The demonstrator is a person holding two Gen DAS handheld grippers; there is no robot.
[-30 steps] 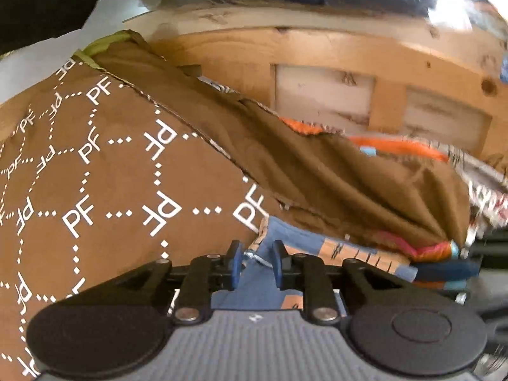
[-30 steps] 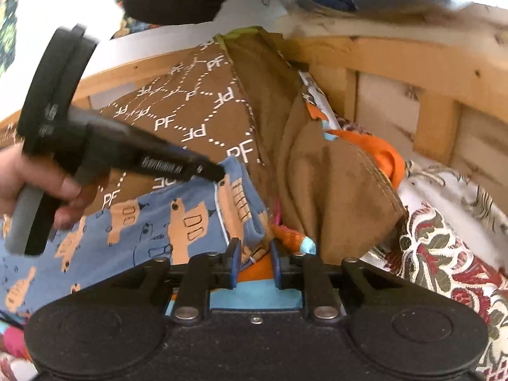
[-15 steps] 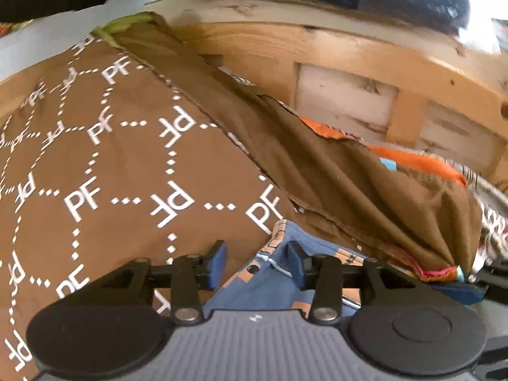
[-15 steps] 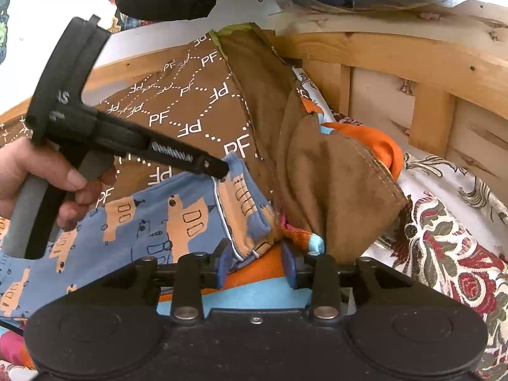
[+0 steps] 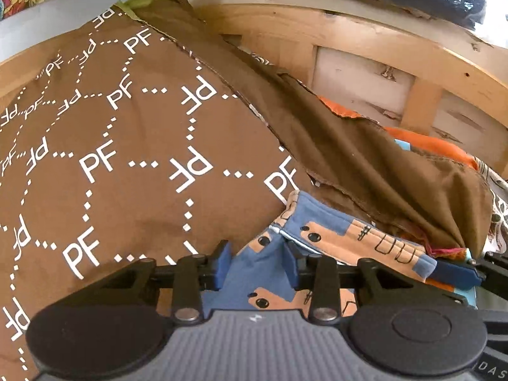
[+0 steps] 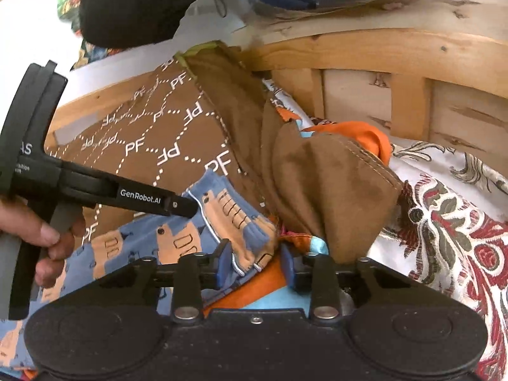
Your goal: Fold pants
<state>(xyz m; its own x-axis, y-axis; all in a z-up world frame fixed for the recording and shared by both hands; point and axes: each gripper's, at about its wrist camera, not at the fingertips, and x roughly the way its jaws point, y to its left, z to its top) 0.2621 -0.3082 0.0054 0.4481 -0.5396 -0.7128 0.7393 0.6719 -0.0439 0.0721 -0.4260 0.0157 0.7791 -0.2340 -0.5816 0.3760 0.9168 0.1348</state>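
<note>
Both grippers have their jaws closing: the left gripper point(image 5: 257, 262) has blue pants with orange vehicle prints point(image 5: 320, 238) bunched between its blue pads, and the right gripper point(image 6: 255, 262) has the cuffed end of those pants point(image 6: 254, 241) between its pads, though neither looks clamped tight yet. The pants lie on a brown cloth printed with white PF letters point(image 5: 133, 165), beside a crumpled plain brown fabric point(image 5: 365, 158), all backed by a pale wooden slatted frame point(image 6: 406, 54).
</note>
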